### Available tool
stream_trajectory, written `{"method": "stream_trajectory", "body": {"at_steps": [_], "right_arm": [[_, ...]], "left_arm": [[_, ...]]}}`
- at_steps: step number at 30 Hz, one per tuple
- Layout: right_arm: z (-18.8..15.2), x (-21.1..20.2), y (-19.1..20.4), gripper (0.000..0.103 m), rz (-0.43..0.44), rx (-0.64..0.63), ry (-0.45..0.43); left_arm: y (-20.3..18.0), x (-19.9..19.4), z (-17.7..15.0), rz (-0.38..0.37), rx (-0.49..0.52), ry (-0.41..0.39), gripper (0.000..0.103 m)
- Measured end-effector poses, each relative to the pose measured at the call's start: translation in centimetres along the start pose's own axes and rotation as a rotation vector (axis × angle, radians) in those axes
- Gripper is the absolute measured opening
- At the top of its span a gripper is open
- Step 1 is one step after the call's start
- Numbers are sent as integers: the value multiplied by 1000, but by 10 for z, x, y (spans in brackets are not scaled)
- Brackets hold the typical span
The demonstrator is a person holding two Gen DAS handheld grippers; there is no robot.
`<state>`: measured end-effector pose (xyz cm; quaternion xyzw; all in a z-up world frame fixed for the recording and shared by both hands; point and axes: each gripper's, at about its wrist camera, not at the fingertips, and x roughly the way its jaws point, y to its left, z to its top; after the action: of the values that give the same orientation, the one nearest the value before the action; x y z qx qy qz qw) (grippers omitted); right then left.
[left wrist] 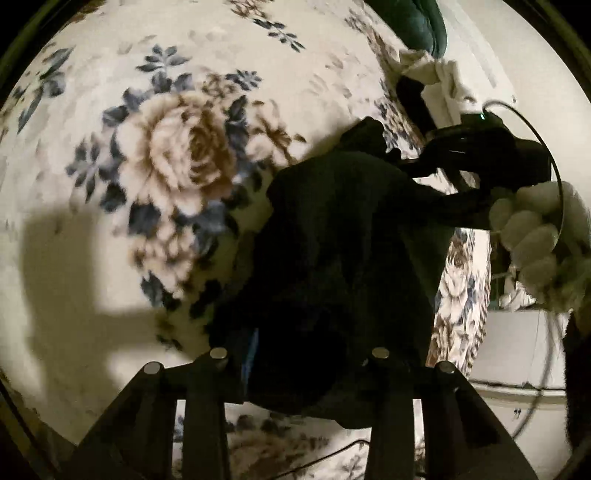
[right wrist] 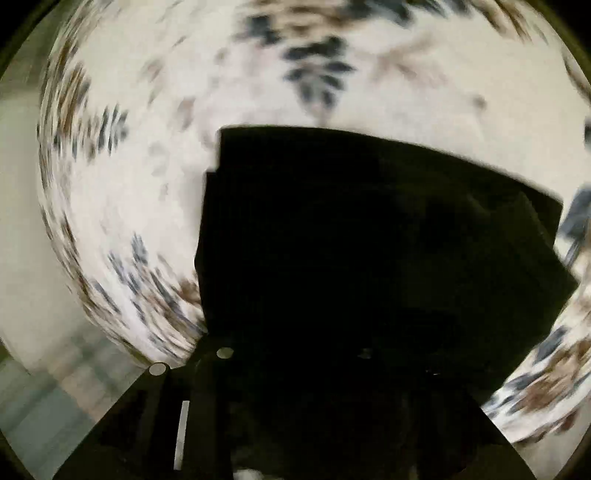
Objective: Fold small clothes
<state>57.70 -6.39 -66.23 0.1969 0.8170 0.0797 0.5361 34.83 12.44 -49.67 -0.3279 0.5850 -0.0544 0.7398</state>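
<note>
Where the left wrist view looks down, the left gripper (left wrist: 295, 365) clamps a black garment (left wrist: 332, 240), bunched and lifted above the floral blanket (left wrist: 147, 147), its far end meeting the right gripper (left wrist: 480, 155). Right wrist view, blurred: the garment (right wrist: 369, 240) hangs flat and square-edged; that gripper's grip cannot be told.

Under my tools lies a cream blanket (left wrist: 110, 92) printed with big beige roses and blue-grey leaves; hard light throws a sharp, blocky shadow (left wrist: 70, 266) across its lower left. At the top edge I see something dark green and plush (left wrist: 417, 22), with a white wall (left wrist: 517, 66) beside it. Past the blanket's right edge, a pale floor (left wrist: 517, 350) shows, crossed by a thin dark cable (left wrist: 543, 387).
</note>
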Motion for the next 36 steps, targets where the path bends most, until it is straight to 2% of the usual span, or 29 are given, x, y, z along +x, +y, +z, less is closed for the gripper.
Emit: {"method": "stream_trajectory", "body": {"at_steps": [4, 6, 7, 10, 12, 13, 14, 16, 18, 22, 23, 24, 25, 26, 27, 28, 29, 31, 32, 33, 34, 36], "right_arm": [[4, -14, -18, 26, 110, 96, -7], [5, -12, -24, 26, 126, 98, 3], [5, -11, -22, 27, 114, 55, 10], [-4, -25, 5, 43, 14, -195, 65], [-20, -44, 29, 73, -29, -382, 48], [-31, -57, 47, 80, -72, -520, 25], [-42, -66, 64, 85, -131, -642, 1], [-55, -66, 94, 85, -201, -817, -17], [-63, -50, 123, 85, -272, -961, 0], [-78, 18, 168, 84, -368, -1192, 137], [-82, 32, 171, 79, -374, -1236, 189], [-87, 44, 170, 47, -391, -1267, 236], [-90, 58, 164, 26, -443, -1259, 306], [-89, 68, 156, 16, -502, -1222, 371], [-80, 72, 141, 16, -588, -1132, 409], [-70, 68, 131, 16, -622, -1045, 419], [-66, 61, 127, 16, -613, -1019, 418], [-58, 44, 127, 25, -552, -973, 416], [-52, 35, 127, 49, -510, -920, 410], [-44, 17, 127, 81, -427, -859, 373], [-40, 1, 127, 91, -361, -834, 325], [-32, -38, 119, 94, -277, -785, 181]], "left_arm": [[18, 6, -7, -18, -46, -46, 34], [23, 7, -6, -34, -77, -47, 35], [24, 4, -5, -64, -104, -40, 36], [19, -12, -2, -104, -112, -27, 39], [15, -27, -4, -111, -107, -51, 46], [11, -34, -4, -88, -103, -76, 62], [10, -40, -5, -80, -101, -94, 70], [7, -46, -6, -65, -104, -132, 71], [3, -40, -3, -23, -96, -137, 71], [-2, -30, 1, -11, -71, -130, 71], [-4, -30, 1, 1, -51, -130, 71], [-7, -29, 1, 10, -37, -128, 71], [-8, -28, 1, 14, -26, -125, 71], [-9, -28, 0, 18, -22, -121, 71], [-9, -28, 0, 17, -18, -115, 71], [-12, -29, -1, 19, -7, -109, 71], [-15, -29, 0, 24, 5, -105, 71], [-24, -30, 5, 21, 35, -91, 71], [-30, -30, 9, 24, 55, -85, 71], [-36, -32, 14, 28, 79, -82, 71], [-43, -33, 21, 33, 110, -77, 71], [-54, -32, 35, 35, 155, -62, 71]]}}
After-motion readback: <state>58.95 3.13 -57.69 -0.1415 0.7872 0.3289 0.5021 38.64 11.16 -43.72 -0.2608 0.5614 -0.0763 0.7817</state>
